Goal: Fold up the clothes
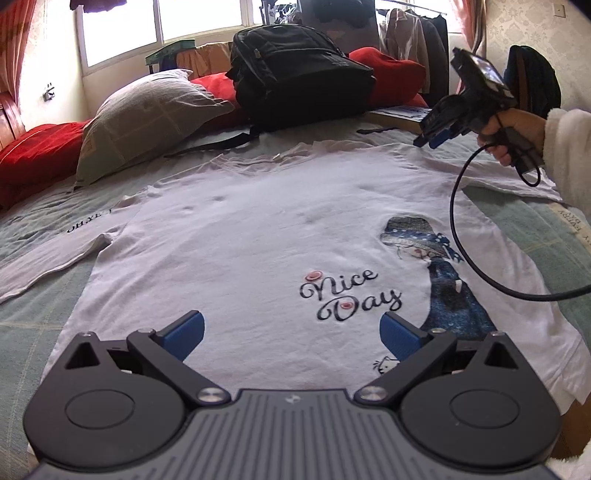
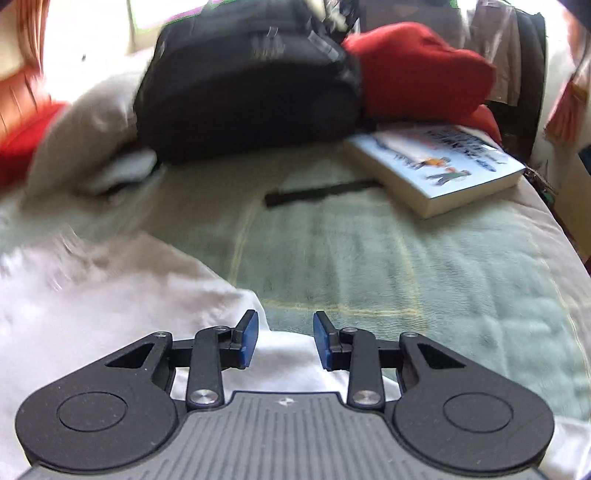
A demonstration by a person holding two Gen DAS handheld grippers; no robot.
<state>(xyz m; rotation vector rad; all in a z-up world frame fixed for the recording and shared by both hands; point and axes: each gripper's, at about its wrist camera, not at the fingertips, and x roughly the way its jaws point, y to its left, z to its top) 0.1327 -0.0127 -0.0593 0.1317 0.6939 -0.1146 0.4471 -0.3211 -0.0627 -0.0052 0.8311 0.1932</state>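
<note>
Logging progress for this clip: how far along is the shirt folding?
Done: the white long-sleeved printed shirt lies spread flat on the green bedspread. In hand: nothing; the left gripper and right gripper are open and empty. Left: every fold.

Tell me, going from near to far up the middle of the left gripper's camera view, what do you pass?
Left gripper → white shirt → green bedspread → black backpack → window.

Bed [image 1: 33, 317] carries shirt [image 1: 258, 236], backpack [image 1: 299, 70], seemingly book [image 2: 436, 166].
</note>
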